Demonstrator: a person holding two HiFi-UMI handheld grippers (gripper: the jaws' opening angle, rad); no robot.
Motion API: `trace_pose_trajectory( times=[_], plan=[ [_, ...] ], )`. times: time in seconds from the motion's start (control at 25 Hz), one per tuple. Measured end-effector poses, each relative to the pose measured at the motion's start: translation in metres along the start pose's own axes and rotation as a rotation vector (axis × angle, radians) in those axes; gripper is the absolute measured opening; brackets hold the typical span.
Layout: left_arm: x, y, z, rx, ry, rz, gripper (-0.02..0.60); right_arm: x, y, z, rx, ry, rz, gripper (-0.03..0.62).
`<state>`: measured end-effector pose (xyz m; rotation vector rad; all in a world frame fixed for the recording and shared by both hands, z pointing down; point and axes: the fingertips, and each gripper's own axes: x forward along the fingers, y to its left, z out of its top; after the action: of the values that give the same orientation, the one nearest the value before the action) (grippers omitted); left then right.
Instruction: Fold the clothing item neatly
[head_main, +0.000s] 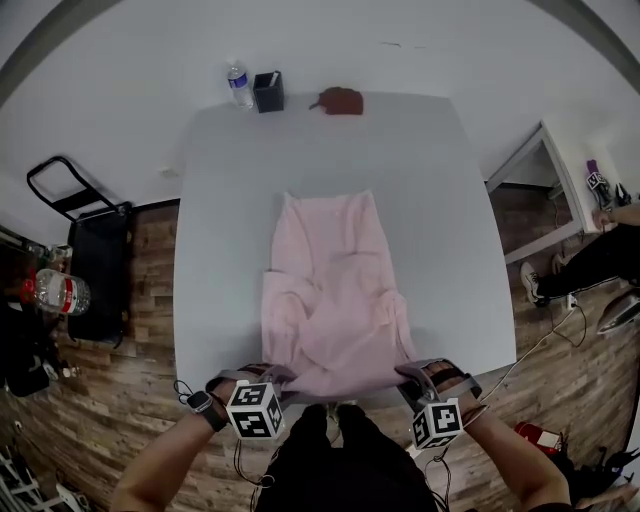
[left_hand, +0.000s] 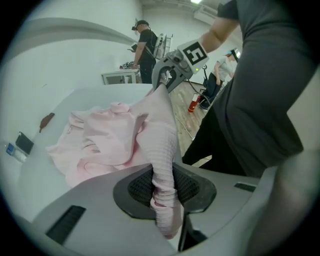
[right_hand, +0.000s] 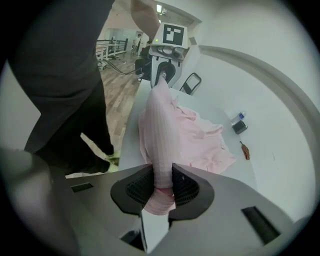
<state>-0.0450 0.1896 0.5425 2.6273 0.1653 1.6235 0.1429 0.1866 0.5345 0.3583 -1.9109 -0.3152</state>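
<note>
Pink garment (head_main: 330, 290): on grey table (head_main: 430, 200), centre to near edge, rumpled, long axis near-to-far.
Left gripper (left_hand: 162, 187): jaws drawn close, clamped on bunched near-left hem corner.
Right gripper (right_hand: 161, 182): likewise, pinching near-right hem corner.
Hem stretched between both along near table edge. Bulk of cloth far of both jaws; neither hand nearer.
Likely next: near hem carried far, along long axis.
Far edge: bottle (head_main: 238, 85), black cup (head_main: 268, 92), brown item (head_main: 340, 100), well apart from garment.
</note>
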Motion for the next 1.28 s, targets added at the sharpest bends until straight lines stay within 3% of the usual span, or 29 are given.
trace_pose_trajectory(
  times=[0.24,0.44,0.8,1.28],
  plan=[
    [-0.034,-0.036,0.013,-0.096,-0.035,-0.197,0.079,-0.046,0.024,0.016,0.089,0.000,0.201,0.087],
    [-0.069,-0.030,0.023,-0.157,-0.088,-0.317,0.080,-0.075,0.004,0.034,0.187,-0.001,0.381,0.087],
    [-0.086,0.073,0.030,-0.259,-0.068,-0.360,0.080,-0.047,-0.095,0.025,0.324,-0.028,0.489,0.087],
    [-0.055,0.205,0.018,-0.487,0.042,-0.546,0.086,0.039,-0.210,-0.010,0.440,-0.026,0.727,0.087]
  ],
)
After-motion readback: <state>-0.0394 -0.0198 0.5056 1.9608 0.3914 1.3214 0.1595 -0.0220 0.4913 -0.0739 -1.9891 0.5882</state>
